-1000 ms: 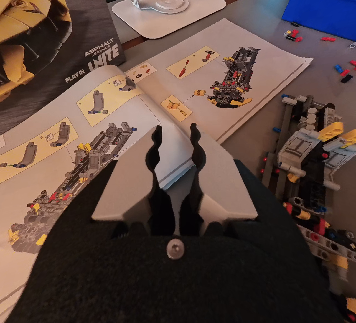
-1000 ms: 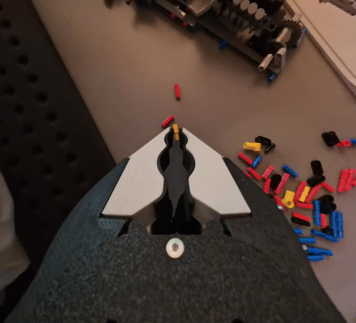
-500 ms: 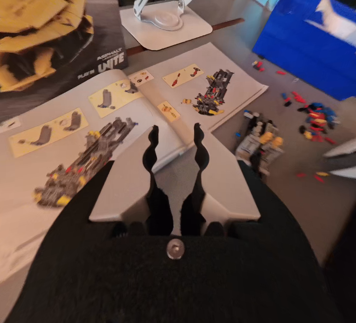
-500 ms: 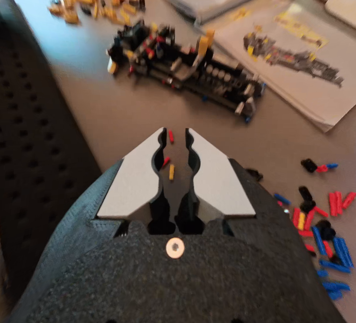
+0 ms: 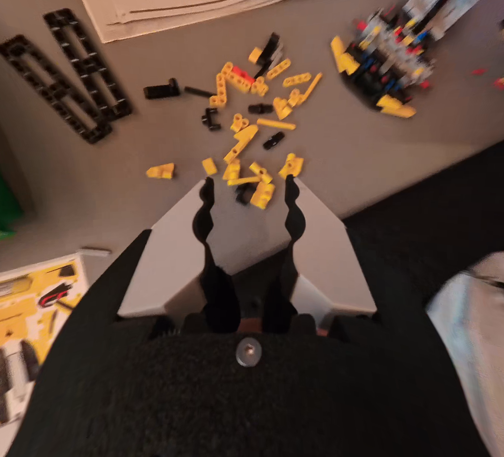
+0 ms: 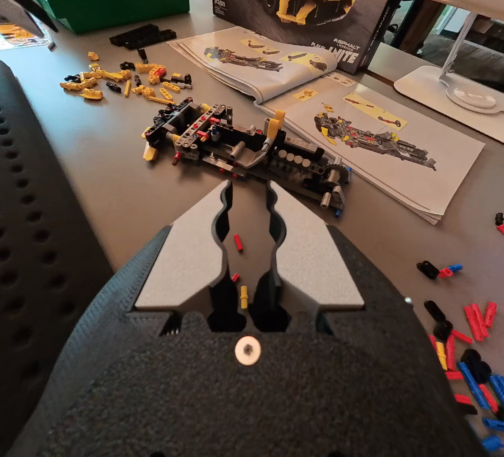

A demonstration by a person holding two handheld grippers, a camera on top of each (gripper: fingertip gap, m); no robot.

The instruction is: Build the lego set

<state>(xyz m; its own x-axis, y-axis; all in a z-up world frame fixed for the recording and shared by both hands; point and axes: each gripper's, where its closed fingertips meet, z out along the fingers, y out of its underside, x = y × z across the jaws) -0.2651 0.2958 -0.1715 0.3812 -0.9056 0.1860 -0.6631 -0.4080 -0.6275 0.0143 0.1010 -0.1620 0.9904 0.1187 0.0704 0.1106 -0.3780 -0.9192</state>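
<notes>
Here, in my left wrist view, two long black frames (image 5: pixel 65 73) lie at the upper left of the frame on the grey surface (image 5: pixel 81 198). At centre, my left gripper (image 5: pixel 248 181) hangs with its fingers wide apart and nothing between them, the tips just over the near edge of a scatter of yellow and black pieces (image 5: pixel 253 122). The half-built car chassis (image 5: pixel 395 57) sits blurred at the upper right.

In my right wrist view, the yellow pile (image 6: pixel 128 81) is at upper left and the chassis (image 6: pixel 245 149) at centre. My right gripper (image 6: pixel 248 189) is spread open and empty above a red pin (image 6: pixel 238 241) and a yellow pin (image 6: pixel 243 297). The instruction booklet (image 6: pixel 381 171) lies at right, red and blue pins (image 6: pixel 474 356) at lower right.
</notes>
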